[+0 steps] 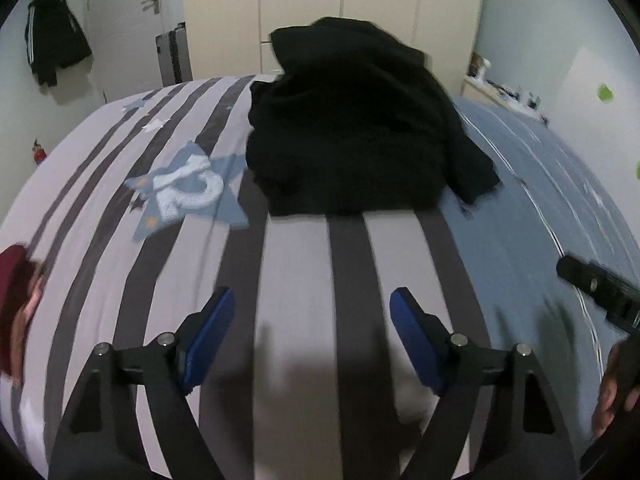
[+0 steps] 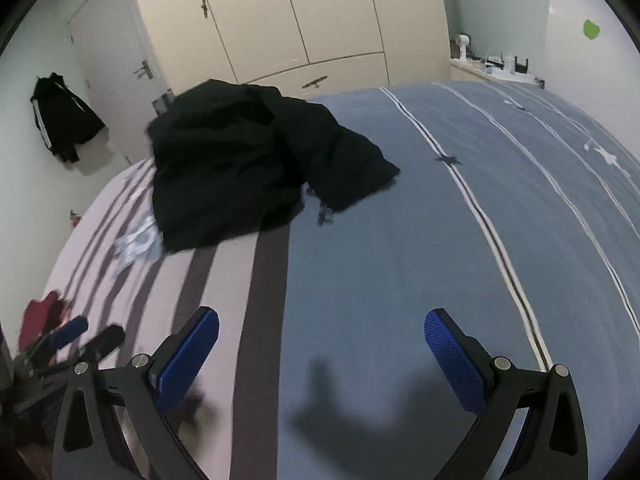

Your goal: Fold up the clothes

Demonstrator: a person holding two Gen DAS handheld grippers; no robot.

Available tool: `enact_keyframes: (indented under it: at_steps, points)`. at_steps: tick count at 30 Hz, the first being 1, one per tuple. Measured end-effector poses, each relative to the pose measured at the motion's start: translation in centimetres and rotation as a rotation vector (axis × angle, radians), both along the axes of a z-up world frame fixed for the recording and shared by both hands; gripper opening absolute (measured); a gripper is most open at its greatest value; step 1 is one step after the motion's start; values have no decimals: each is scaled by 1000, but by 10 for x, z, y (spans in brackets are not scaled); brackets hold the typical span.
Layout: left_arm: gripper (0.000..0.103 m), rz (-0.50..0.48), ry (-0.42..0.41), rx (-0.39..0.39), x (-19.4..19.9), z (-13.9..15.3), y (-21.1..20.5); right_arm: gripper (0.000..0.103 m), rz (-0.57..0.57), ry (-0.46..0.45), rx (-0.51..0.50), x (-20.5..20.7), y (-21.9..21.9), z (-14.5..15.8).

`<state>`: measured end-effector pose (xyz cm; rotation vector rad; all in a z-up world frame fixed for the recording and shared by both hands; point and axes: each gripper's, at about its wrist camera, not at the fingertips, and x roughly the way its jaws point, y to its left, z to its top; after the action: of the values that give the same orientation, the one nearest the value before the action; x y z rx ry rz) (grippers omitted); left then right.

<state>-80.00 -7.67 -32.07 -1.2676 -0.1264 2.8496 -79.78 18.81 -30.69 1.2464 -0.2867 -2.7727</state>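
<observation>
A black garment lies crumpled in a heap on the far part of the bed, where the grey-striped cloth meets the blue. The right wrist view shows the black garment up and to the left. My left gripper is open above the striped sheet, short of the heap, with nothing between its blue pads. My right gripper is open over the blue cover, also with nothing in it. Each view catches the other tool: the right gripper at the right edge, the left gripper at lower left.
A dark red cloth shows at the bed's left edge. A hand appears at the right rim. Behind the bed stand a cream wardrobe, a door and a suitcase. A black jacket hangs on the wall. A cluttered desk is far right.
</observation>
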Motion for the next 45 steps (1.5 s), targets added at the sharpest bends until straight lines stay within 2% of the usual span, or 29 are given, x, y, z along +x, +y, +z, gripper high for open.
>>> enact_keyframes:
  at_steps: [2,6,9,14,15,17,18,19,21,22,23,25,27,29,33,37,38,39,40,43,44,45]
  points:
    - [78,18,38,21,-29,-2,-12,102,8,5,7,-32,-7,-8]
    - [78,54,31,15,-92,-16,-32,102,38,8,24,-87,-27,-17]
    - [78,82,43,30,-121,-23,-45,102,65,18,37,-121,-49,-21]
    - [78,8,-2,102,-154,-40,-47,102,99,14,26,-161,-77,-31]
    - [74,-14,-17,94,-157,-43,-45,102,116,1,34,-168,-83,-35]
    - [43,-52,-43,84,-162,-50,-40,101,156,-37,41,-181,-94,-43]
    - [20,-74,-52,95,-161,-51,-38,91,170,-58,36,-185,-98,-47]
    - [10,-96,-54,110,-160,-50,-37,62,193,-74,29,-188,-102,-50]
    - [8,-134,-47,137,-153,-48,-36,37,243,-91,28,-188,-109,-53]
    - [7,-148,-31,145,-145,-44,-37,32,253,-87,45,-186,-110,-52]
    - [7,-162,-16,162,-133,-40,-38,20,260,-85,38,-182,-109,-51]
    - [6,-193,11,211,-101,-30,-41,11,246,-66,-41,-161,-94,-44]
    - [5,-232,34,213,-60,-20,-38,9,246,-47,-100,-133,-81,-37]
    - [5,-258,31,241,-8,-14,-34,9,272,-17,-114,-85,-71,-27]
    - [5,-279,-66,292,128,-11,-28,9,316,-17,-107,31,-49,-16]
    - [5,-234,-255,318,273,-15,-15,9,327,-125,-100,168,-27,-18]
    - [5,-211,-301,328,303,-15,-13,7,323,-174,-91,207,-20,-20]
    - [5,-195,-337,322,331,-13,-10,0,318,-217,-82,234,-13,-24]
    - [5,-183,-372,305,359,-10,-6,0,310,-271,-80,262,-7,-29]
    - [5,-179,-416,229,397,-5,2,0,272,-436,-73,339,10,-41]
    - [6,-171,-407,214,398,-3,1,0,261,-463,-52,348,17,-44]
    - [11,-161,-392,211,396,-1,-2,0,257,-463,-34,349,22,-46]
